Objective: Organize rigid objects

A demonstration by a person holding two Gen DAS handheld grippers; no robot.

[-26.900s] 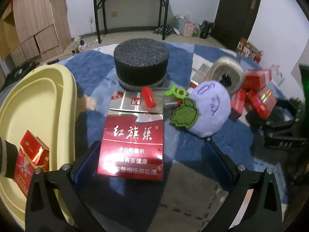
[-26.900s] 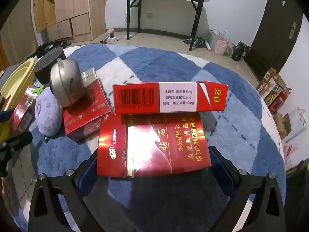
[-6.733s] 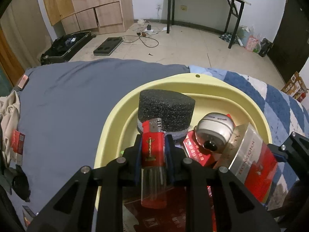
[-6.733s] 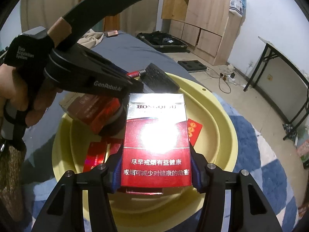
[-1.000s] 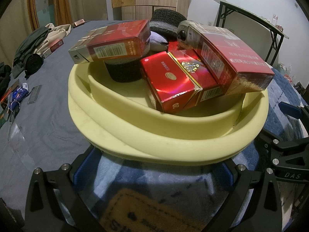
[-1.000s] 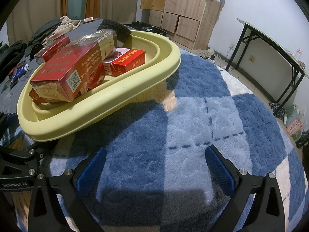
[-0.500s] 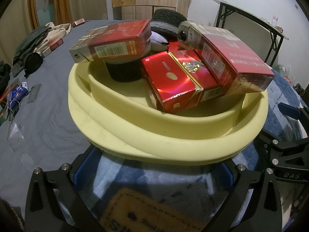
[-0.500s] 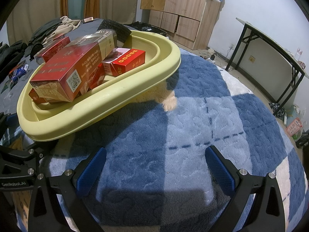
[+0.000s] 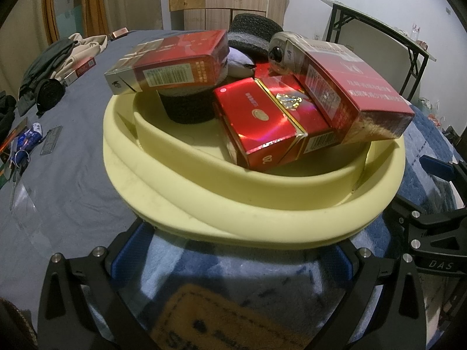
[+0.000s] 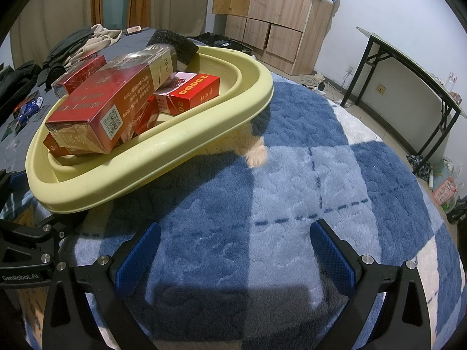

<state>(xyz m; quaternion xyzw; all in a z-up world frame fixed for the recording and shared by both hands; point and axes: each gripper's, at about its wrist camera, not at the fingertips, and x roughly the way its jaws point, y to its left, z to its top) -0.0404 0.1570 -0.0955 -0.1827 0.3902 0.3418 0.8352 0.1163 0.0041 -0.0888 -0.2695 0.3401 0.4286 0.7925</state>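
Note:
A pale yellow basin (image 9: 233,201) sits on the blue checked rug and holds several red cigarette cartons (image 9: 262,122), a black foam block (image 9: 186,108) and a silver round object (image 9: 281,52). The basin also shows in the right wrist view (image 10: 163,143), with a large red carton (image 10: 111,108) on top. My left gripper (image 9: 233,262) is open and empty, just in front of the basin's near rim. My right gripper (image 10: 235,250) is open and empty over bare rug, to the right of the basin.
The blue and white rug (image 10: 321,175) spreads to the right. A grey sheet (image 9: 58,160) with clothes, keys and small items lies to the left. A black folding table (image 10: 408,67) and wooden cabinets (image 10: 271,14) stand at the back.
Since long before, the cartons, foam block and silver object have gone from the rug into the basin. Over the last second nothing has visibly moved.

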